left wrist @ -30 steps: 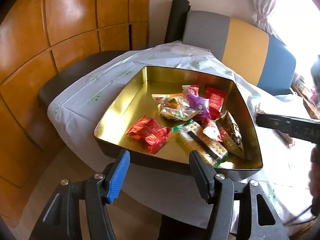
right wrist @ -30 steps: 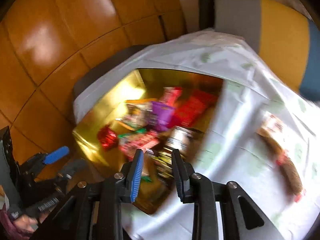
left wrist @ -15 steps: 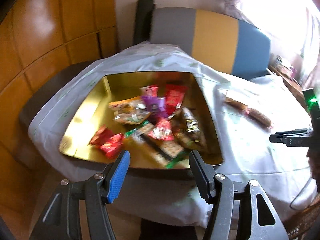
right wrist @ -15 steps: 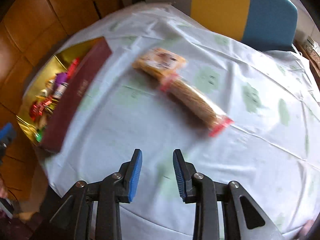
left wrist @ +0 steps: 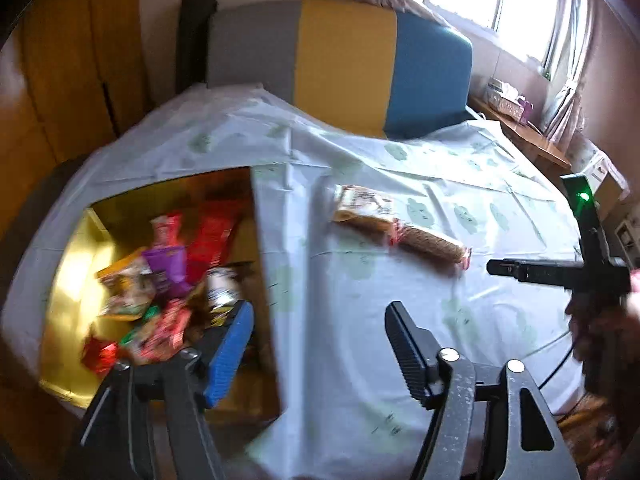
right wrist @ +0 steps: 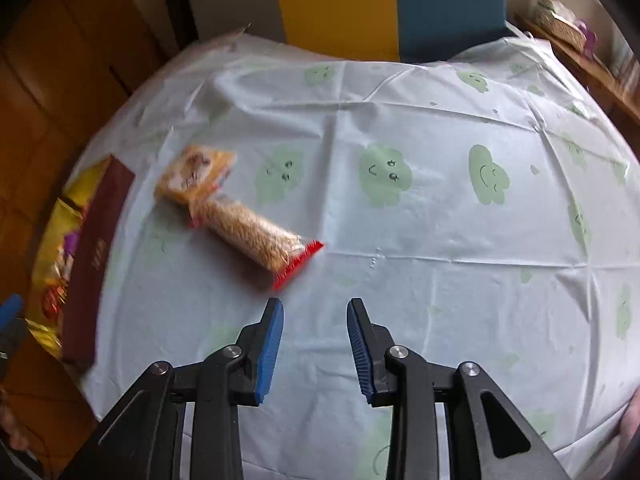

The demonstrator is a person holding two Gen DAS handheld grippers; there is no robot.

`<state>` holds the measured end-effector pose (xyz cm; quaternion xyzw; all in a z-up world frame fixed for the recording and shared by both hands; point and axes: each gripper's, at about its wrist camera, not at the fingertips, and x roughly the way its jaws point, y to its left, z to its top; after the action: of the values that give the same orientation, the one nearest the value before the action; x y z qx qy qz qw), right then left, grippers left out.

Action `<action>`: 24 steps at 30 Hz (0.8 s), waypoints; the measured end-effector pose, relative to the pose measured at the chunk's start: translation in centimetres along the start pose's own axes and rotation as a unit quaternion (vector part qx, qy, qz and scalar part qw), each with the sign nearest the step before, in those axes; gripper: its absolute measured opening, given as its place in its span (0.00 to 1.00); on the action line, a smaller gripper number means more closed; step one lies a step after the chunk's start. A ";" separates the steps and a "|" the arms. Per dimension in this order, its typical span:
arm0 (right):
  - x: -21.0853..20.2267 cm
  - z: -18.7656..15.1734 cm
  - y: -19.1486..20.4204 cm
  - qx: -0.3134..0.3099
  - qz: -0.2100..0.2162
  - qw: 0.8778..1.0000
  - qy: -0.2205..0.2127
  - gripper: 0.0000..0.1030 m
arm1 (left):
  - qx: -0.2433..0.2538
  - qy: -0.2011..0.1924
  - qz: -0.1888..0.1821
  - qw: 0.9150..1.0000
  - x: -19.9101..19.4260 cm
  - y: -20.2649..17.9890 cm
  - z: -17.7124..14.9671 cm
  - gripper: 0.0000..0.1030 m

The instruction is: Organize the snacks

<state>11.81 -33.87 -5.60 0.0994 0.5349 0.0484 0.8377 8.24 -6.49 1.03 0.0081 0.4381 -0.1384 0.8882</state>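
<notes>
My right tongs (right wrist: 315,312) hung open and empty, aimed so the cracker sleeve (right wrist: 248,230) lay just ahead-left on the cloth (right wrist: 440,220). My left tongs (left wrist: 320,332), also open, waited beside the gold tin (left wrist: 68,280) of snacks, well left.

The left gripper (left wrist: 320,344) hangs with jaws spread wide and nothing between them. Under its left finger sits a gold tin (left wrist: 72,280) heaped with snack packets (left wrist: 168,280). Ahead and slightly right, two wrapped snacks (left wrist: 400,224) lie on the pale tablecloth (left wrist: 360,300). The right gripper (left wrist: 560,272) reaches in from the far right.
</notes>
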 end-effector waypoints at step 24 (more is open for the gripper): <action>-3.2 1.4 -1.0 0.050 0.075 0.995 -0.047 0.34 | 0.085 0.112 0.046 0.989 20.9 -7.0 10.5 0.94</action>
<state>11.74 -35.58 -2.39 0.1828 0.4878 0.0796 0.8499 26.69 -19.63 -8.12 0.1194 0.5206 -0.1326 0.8349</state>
